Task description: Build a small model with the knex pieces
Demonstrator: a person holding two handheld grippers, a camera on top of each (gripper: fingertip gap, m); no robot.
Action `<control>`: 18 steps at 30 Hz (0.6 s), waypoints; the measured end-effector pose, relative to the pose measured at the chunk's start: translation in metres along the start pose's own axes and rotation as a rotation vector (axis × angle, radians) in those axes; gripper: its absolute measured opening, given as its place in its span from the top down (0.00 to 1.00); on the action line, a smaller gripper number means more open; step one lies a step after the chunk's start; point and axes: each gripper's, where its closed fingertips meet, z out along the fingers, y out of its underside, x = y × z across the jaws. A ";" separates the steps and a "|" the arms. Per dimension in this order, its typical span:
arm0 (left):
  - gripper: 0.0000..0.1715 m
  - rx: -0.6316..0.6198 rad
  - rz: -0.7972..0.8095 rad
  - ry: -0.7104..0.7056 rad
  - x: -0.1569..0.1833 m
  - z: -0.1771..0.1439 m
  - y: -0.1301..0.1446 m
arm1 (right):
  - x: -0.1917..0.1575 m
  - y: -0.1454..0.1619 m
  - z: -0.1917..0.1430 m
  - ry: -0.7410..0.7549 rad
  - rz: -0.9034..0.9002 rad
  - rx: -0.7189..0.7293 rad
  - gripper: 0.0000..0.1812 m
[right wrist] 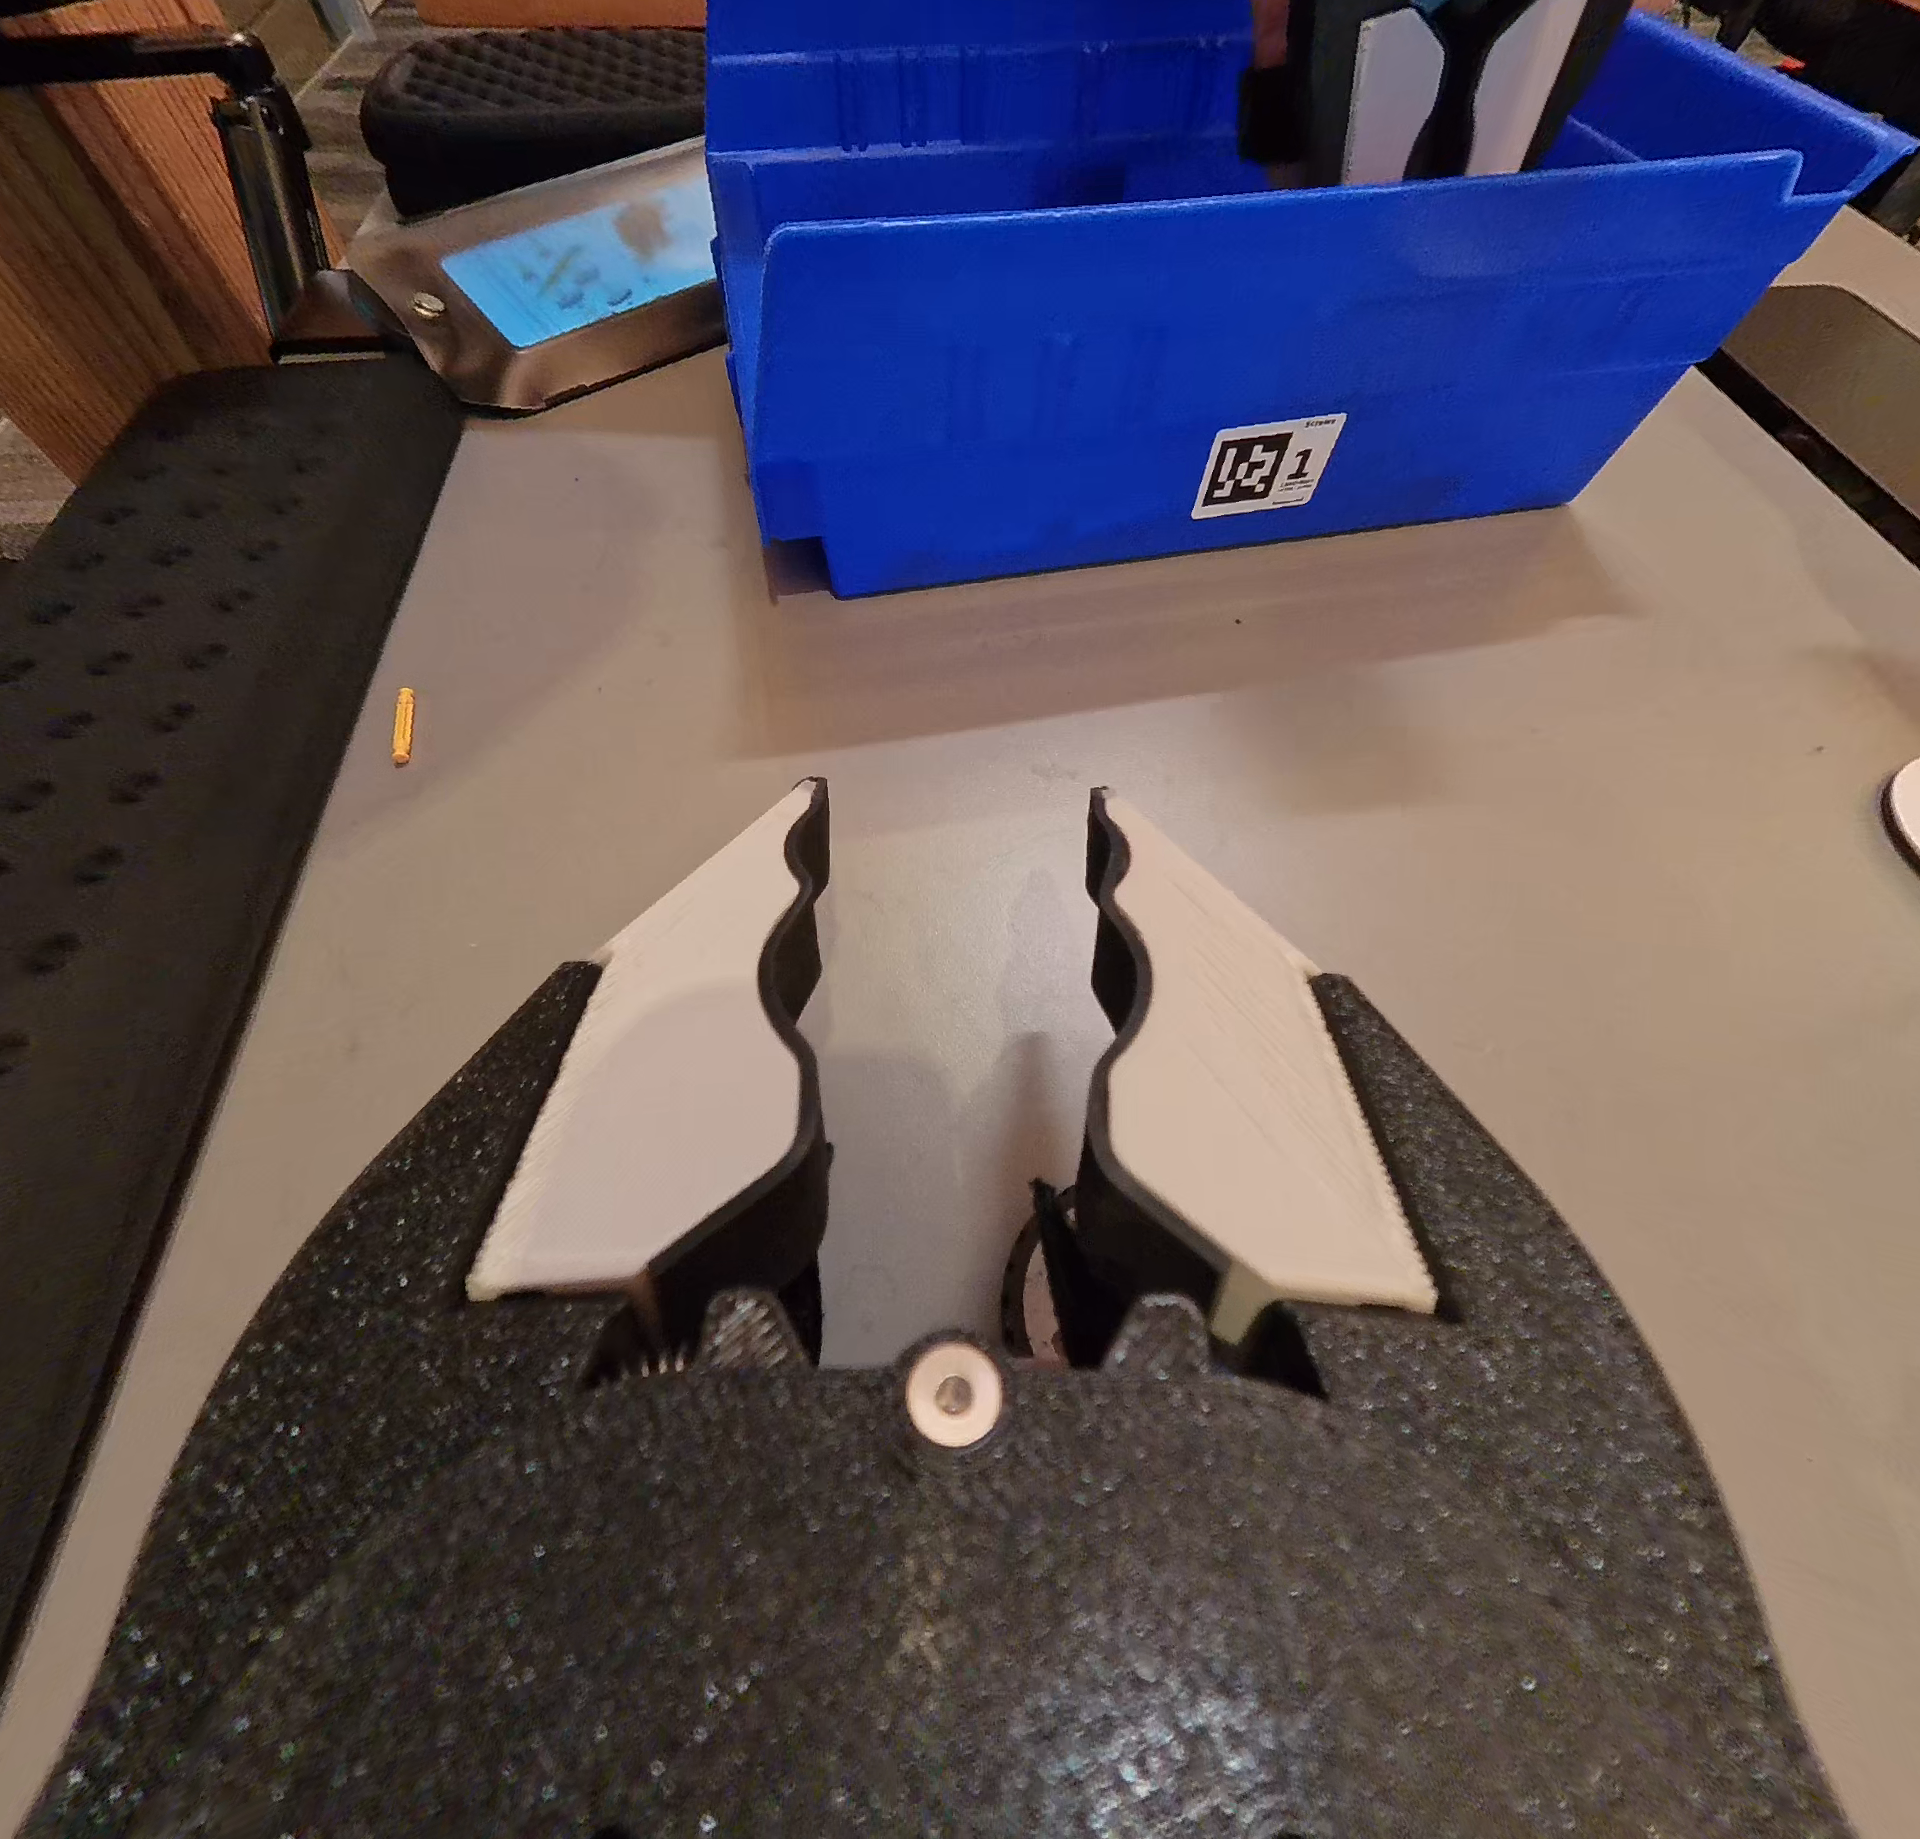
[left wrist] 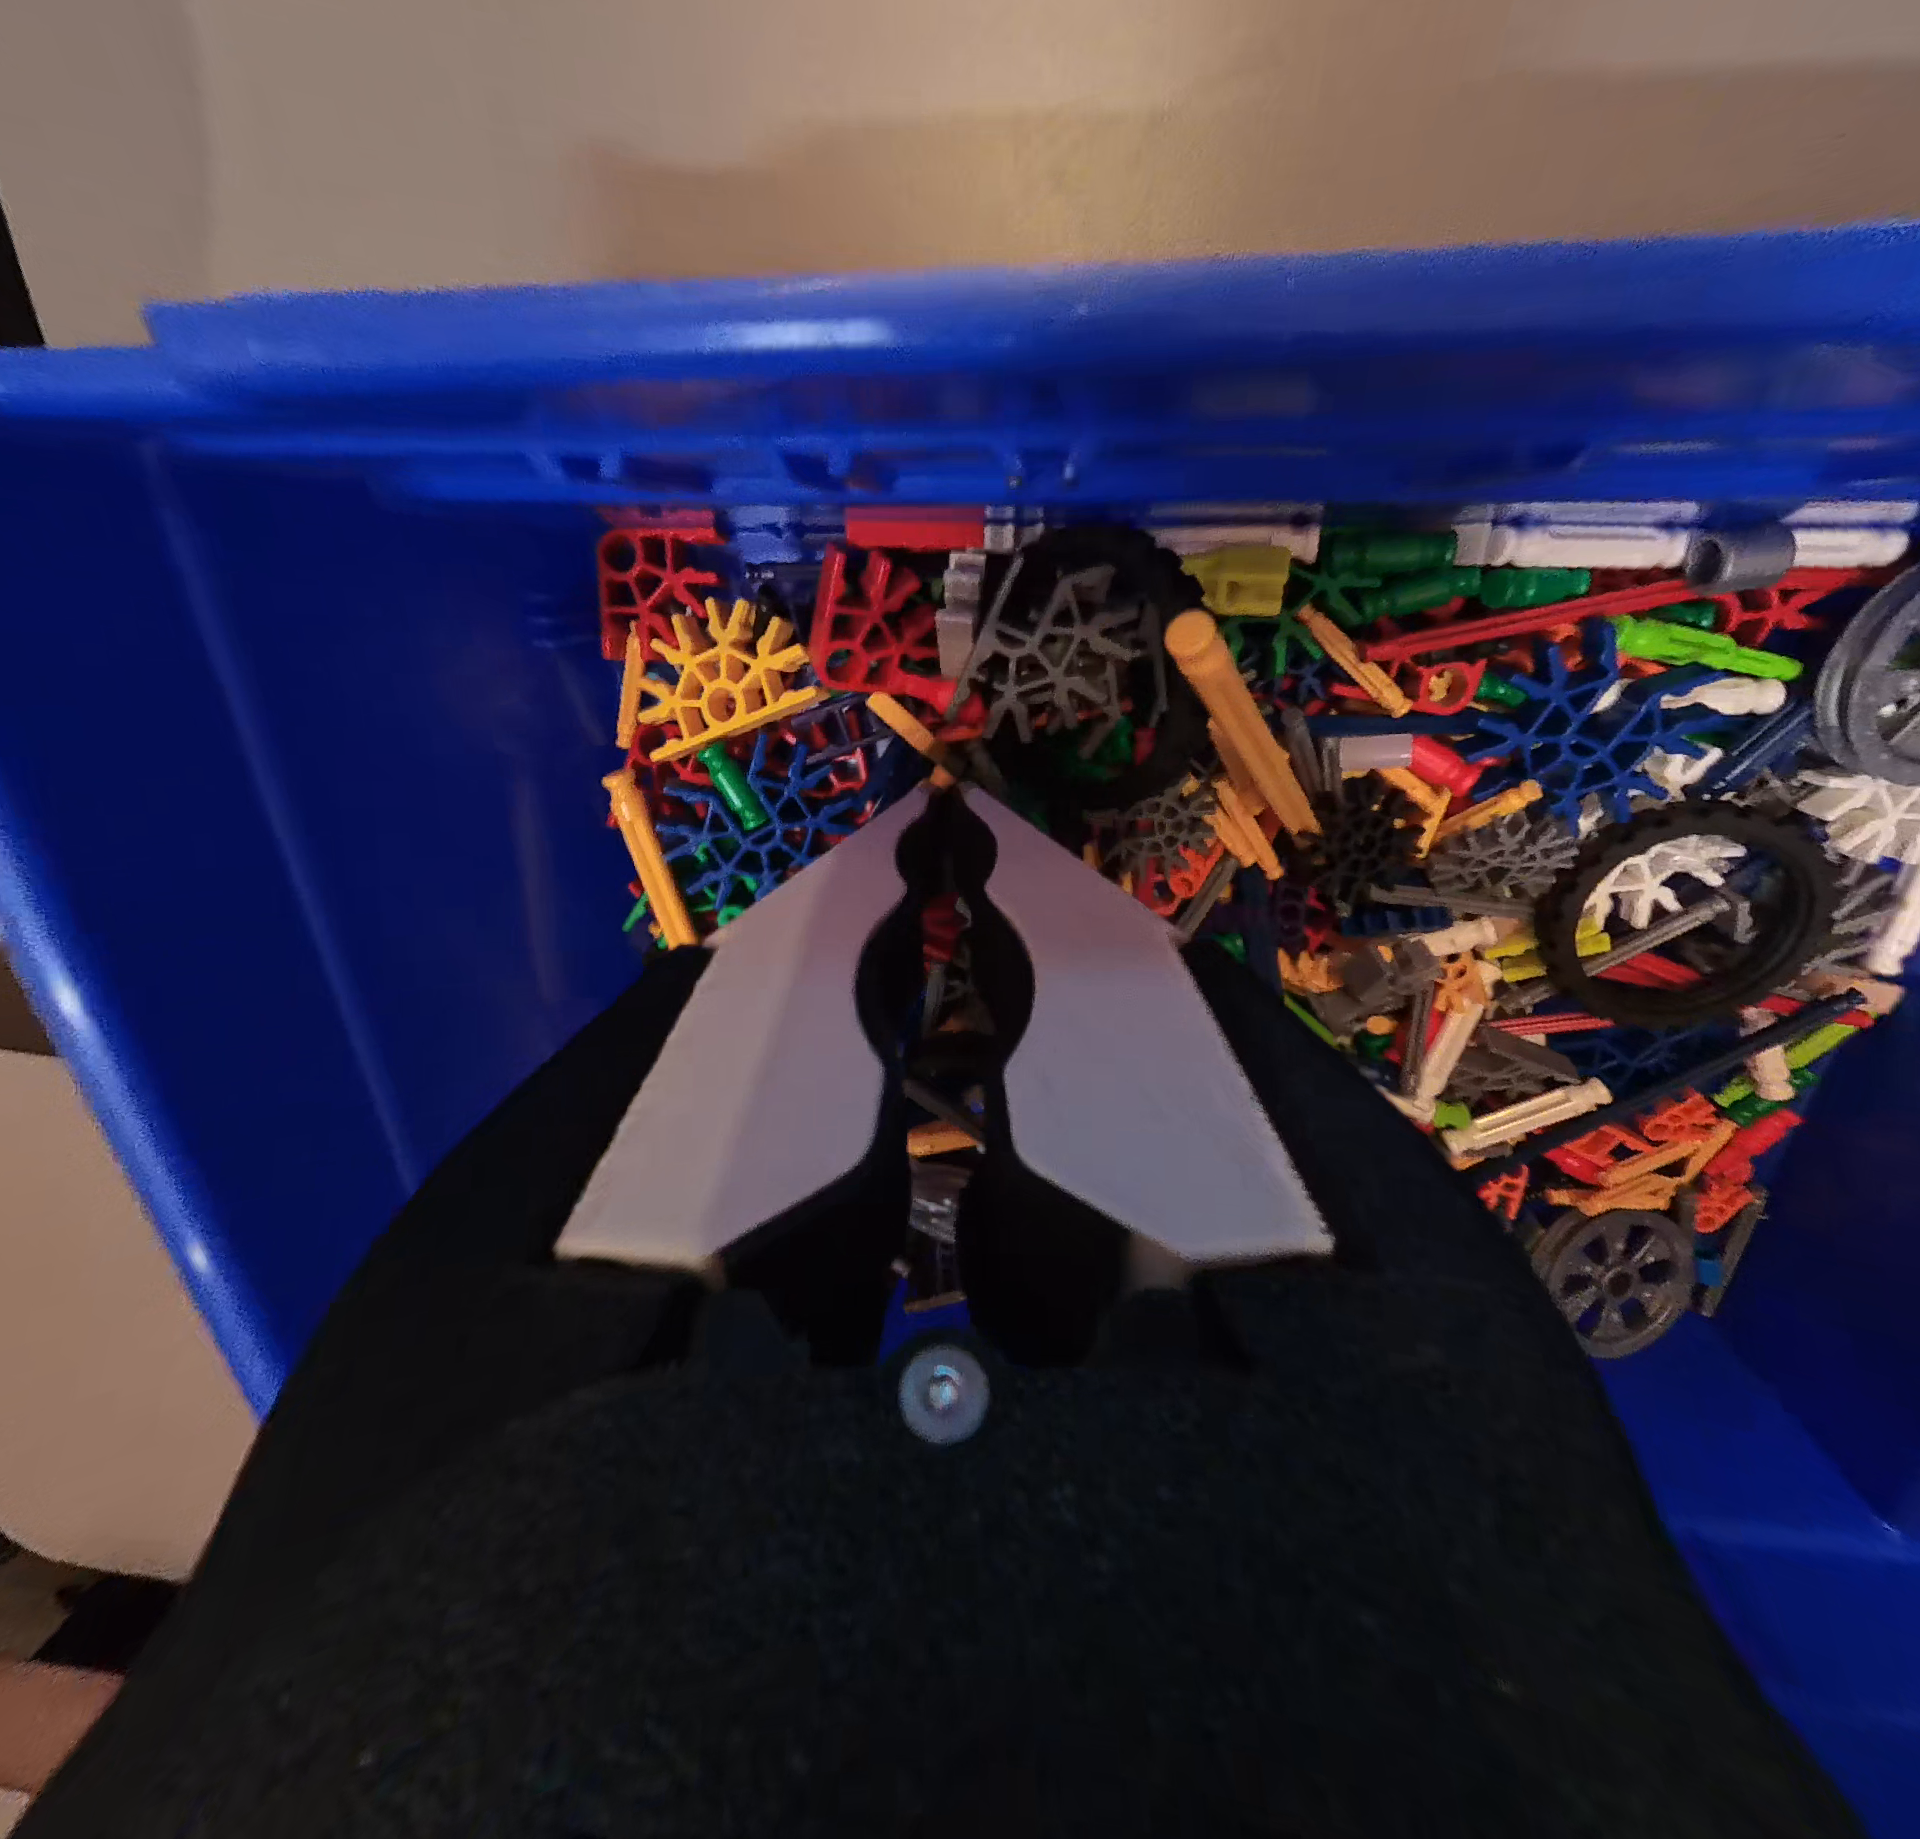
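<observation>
Blue plastic bin (left wrist: pixel 312 750) of mixed toy construction pieces (left wrist: pixel 1351 854)
Left tongs (left wrist: pixel 948 792) pinch an orange rod (left wrist: pixel 904 724), mostly hidden; right tongs (right wrist: pixel 958 792) gape over the grey tabletop (right wrist: pixel 1455 854).

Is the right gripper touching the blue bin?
Apart. The right wrist view shows the right gripper open over bare table, with a clear stretch of tabletop before the blue bin.

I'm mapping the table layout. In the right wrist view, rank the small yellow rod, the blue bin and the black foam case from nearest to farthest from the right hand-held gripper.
1. Small yellow rod: on the table, ahead-left of the right hand-held gripper.
2. Blue bin: straight ahead, farther back.
3. Black foam case: behind the bin's left end.
</observation>
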 end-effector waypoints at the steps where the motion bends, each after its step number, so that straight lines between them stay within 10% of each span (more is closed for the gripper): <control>1: 1.00 0.012 -0.006 -0.007 -0.001 -0.003 0.000 | 0.000 0.000 0.000 0.000 0.000 0.000 0.73; 13: 1.00 0.082 -0.089 -0.033 -0.005 -0.033 0.014 | 0.000 0.000 0.000 0.000 0.001 -0.001 0.73; 18: 0.85 0.008 -0.069 0.046 0.015 -0.021 0.021 | 0.000 0.000 0.000 0.000 0.001 0.000 0.73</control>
